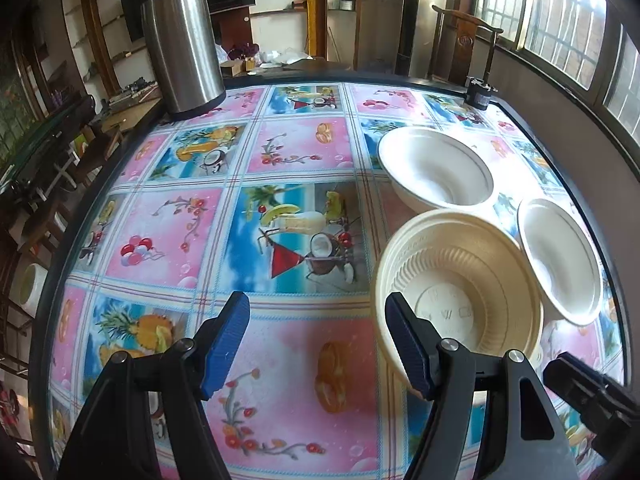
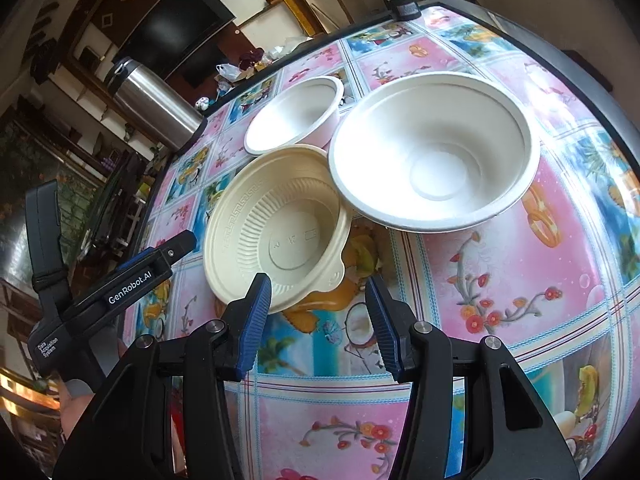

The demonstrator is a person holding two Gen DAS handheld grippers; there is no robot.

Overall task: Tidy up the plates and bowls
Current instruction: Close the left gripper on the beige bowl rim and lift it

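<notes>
Three disposable bowls sit grouped on the fruit-print tablecloth [image 1: 256, 152]: a ribbed cream bowl [image 2: 276, 228] nearest, a large white bowl [image 2: 434, 150] seemingly touching it, a smaller white bowl [image 2: 296, 114] behind. The left gripper [image 1: 316, 336] and right gripper [image 2: 318, 320] both gape, holding nothing.

2 white bowls [image 2: 434, 152] [image 2: 294, 114], 1 cream bowl [image 2: 276, 228], 1 steel flask [image 1: 180, 40], 2 grippers [image 1: 316, 344] [image 2: 318, 320]

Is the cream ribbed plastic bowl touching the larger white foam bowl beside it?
Touching. In the right wrist view the larger white foam bowl has its rim lying over the rim of the cream ribbed plastic bowl, with no gap visible.
</notes>
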